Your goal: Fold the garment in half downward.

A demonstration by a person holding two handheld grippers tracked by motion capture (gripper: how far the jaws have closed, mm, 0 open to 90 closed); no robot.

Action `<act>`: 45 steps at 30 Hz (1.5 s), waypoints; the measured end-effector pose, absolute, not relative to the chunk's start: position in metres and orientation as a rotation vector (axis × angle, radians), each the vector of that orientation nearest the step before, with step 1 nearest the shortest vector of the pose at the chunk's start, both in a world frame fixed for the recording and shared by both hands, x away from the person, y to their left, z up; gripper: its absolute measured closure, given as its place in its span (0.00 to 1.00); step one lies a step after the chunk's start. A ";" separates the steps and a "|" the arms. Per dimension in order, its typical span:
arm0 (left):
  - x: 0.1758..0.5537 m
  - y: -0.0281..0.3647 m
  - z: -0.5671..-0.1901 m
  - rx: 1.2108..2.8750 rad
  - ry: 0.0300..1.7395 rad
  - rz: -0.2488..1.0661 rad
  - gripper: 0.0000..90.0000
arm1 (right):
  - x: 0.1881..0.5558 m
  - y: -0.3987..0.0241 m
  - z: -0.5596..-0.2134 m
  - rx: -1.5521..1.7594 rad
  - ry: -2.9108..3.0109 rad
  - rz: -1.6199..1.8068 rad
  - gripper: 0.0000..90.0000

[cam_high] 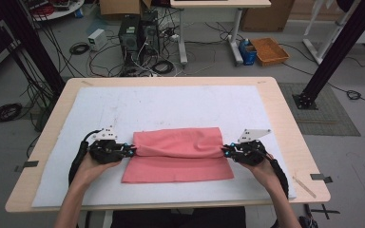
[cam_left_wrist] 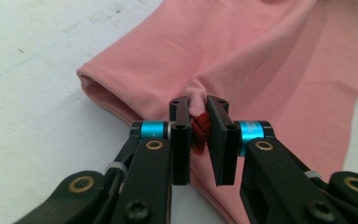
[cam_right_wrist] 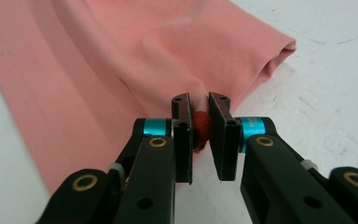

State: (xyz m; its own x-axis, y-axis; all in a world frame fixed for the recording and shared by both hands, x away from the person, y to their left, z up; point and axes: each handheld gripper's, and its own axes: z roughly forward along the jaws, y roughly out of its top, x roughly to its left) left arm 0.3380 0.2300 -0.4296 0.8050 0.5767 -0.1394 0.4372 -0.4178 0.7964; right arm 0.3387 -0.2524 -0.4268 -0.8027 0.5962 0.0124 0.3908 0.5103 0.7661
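Observation:
A pink cloth (cam_high: 178,154) lies on the white mat, folded over so its upper layer covers the far part and a lower layer sticks out toward the person. My left gripper (cam_high: 132,151) is shut on the cloth's left edge; in the left gripper view a bunched fold of the cloth (cam_left_wrist: 242,60) is pinched between the two black jaws of that gripper (cam_left_wrist: 198,122). My right gripper (cam_high: 224,150) is shut on the right edge, with the cloth (cam_right_wrist: 121,60) gathered between its jaws, seen up close at the right gripper (cam_right_wrist: 200,116).
The white mat (cam_high: 171,109) covers most of the wooden table (cam_high: 285,123). Bare mat lies beyond the cloth. On the floor behind the table stand computer cases (cam_high: 138,31), cables, an orange crate (cam_high: 269,51) and black frame posts (cam_high: 335,52).

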 end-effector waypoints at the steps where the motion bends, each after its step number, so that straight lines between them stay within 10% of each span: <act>1: 0.336 0.231 -0.430 2.079 0.745 0.190 0.89 | 0.336 -0.252 -0.427 0.830 2.502 1.171 0.89; 37: 0.295 0.238 -0.445 2.164 0.657 0.113 0.88 | 0.288 -0.263 -0.443 0.786 2.589 1.175 0.89; 45: 0.287 0.249 -0.433 2.105 0.656 0.098 0.76 | 0.281 -0.270 -0.434 0.808 2.537 1.253 0.72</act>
